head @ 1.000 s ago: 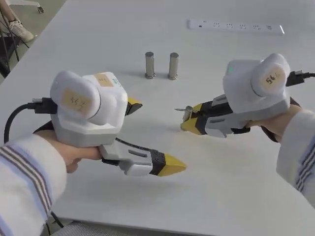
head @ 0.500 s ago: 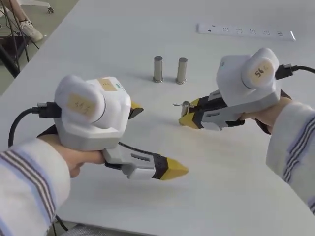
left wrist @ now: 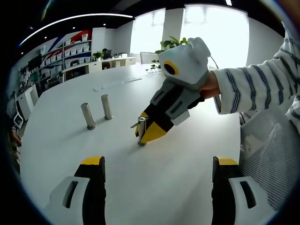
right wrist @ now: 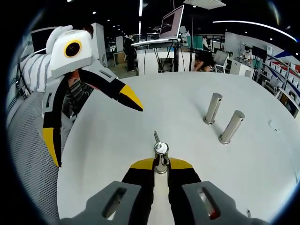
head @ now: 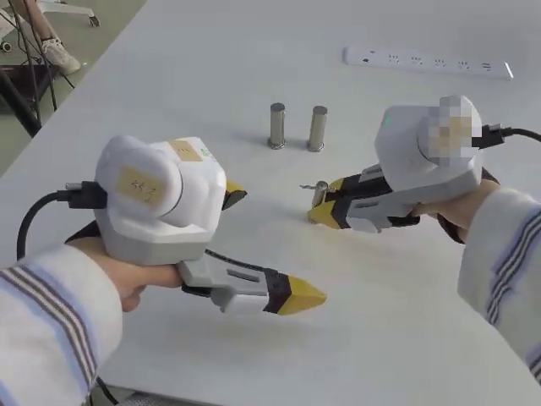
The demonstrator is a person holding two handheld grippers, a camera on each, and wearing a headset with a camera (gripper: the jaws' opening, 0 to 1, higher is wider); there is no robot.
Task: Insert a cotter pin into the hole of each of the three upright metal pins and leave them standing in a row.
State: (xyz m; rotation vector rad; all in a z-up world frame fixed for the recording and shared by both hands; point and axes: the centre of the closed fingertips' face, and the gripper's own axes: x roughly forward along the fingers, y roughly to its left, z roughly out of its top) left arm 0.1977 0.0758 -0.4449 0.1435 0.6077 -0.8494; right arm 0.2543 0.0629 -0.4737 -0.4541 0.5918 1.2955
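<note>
Right gripper (right wrist: 161, 165) clamped on upright metal pin (right wrist: 161, 151), cotter pin (right wrist: 156, 137) jutting near its top. Left gripper (left wrist: 157, 164) jaws wide, empty. Two free pins (right wrist: 213, 108) ahead-right of right gripper's tips.

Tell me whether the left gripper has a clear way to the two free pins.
Probably yes: the left gripper is open, bare table lies between it and the two free pins, and the right gripper, shut on the third pin, sits to one side.
</note>
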